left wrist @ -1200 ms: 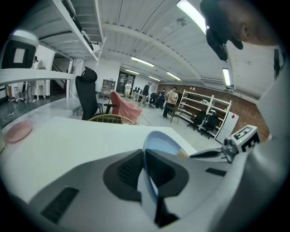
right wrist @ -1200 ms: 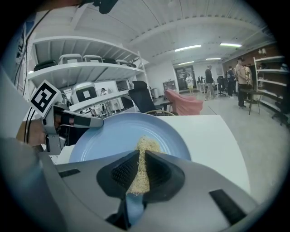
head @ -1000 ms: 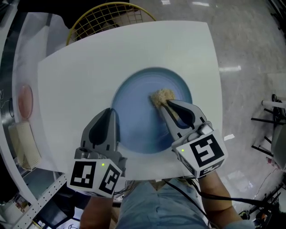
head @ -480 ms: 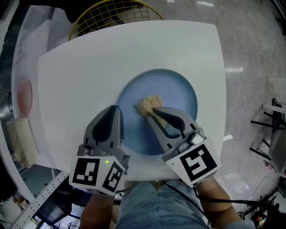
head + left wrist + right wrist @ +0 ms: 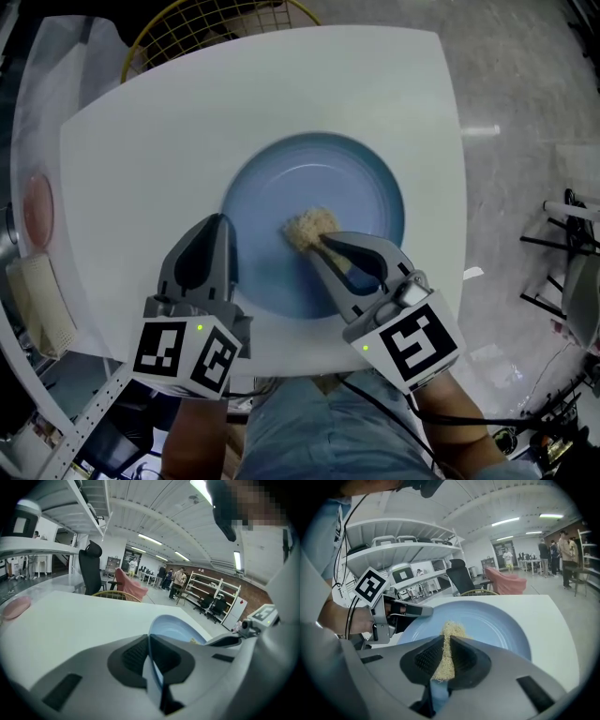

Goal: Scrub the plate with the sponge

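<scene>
A round blue plate (image 5: 347, 178) lies on the white table (image 5: 234, 103). A tan, rough sponge (image 5: 309, 226) rests on the plate a little near of its middle. My right gripper (image 5: 321, 246) is shut on the sponge, which shows pinched between the jaws as the sponge (image 5: 446, 641) over the plate (image 5: 492, 618). My left gripper (image 5: 221, 227) sits at the plate's left rim and is shut on it; the plate's thin blue edge (image 5: 156, 679) runs between its jaws. The left gripper (image 5: 410, 612) also shows in the right gripper view, at the rim.
A yellow wire basket (image 5: 187, 26) stands past the table's far edge. A pink round thing (image 5: 37, 208) and a beige ribbed block (image 5: 42, 307) lie on the surface to the left. Shelving, chairs and several people fill the room behind.
The right gripper dragged the sponge from the plate's right side toward the middle and nearer to me. The left gripper kept its hold on the rim.
</scene>
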### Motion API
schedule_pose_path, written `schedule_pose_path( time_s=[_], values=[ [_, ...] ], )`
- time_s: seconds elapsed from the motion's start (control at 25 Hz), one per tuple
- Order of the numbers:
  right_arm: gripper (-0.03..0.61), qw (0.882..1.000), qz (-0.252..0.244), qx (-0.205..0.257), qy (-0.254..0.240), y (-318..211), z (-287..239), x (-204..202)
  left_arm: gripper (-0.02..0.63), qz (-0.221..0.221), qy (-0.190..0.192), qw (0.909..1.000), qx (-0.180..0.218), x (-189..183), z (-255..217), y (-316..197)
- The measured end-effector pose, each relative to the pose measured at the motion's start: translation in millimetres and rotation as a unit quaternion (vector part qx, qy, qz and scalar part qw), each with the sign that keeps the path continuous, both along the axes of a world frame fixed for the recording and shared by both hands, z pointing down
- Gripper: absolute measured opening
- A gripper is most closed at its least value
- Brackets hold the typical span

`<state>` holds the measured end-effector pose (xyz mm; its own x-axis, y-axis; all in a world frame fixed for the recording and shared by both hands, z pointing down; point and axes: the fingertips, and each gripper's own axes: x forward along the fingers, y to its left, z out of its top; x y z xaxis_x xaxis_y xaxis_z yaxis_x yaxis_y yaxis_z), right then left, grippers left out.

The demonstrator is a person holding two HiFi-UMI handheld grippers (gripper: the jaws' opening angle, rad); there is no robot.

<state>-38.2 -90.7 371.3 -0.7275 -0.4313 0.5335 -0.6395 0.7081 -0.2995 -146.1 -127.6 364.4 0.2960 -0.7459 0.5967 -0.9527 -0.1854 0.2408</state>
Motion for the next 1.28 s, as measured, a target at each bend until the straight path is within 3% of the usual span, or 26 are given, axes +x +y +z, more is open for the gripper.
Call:
schedule_pose_path(
  time_s=[0.36, 0.96, 1.12, 1.28],
  values=[
    [0.046, 0.996, 0.067, 0.011, 0.049, -18, 8, 39, 0.025, 0.006, 0.0, 1.0, 0.002, 2, 6, -3],
    [0.046, 0.994, 0.092, 0.049, 0.022, -21, -29, 37, 0.028, -0.015, 0.0, 0.9998, 0.009, -19, 33, 4],
    [0.046, 0.994, 0.098, 0.054, 0.02, -18, -33, 36, 0.034, -0.025, -0.009, 0.9992, 0.03, -26, 22, 6],
    [0.046, 0.991, 0.109, 0.072, 0.009, -17, -46, 32, 0.034, -0.018, -0.035, 0.9963, 0.076, -27, -7, 13]
  ],
)
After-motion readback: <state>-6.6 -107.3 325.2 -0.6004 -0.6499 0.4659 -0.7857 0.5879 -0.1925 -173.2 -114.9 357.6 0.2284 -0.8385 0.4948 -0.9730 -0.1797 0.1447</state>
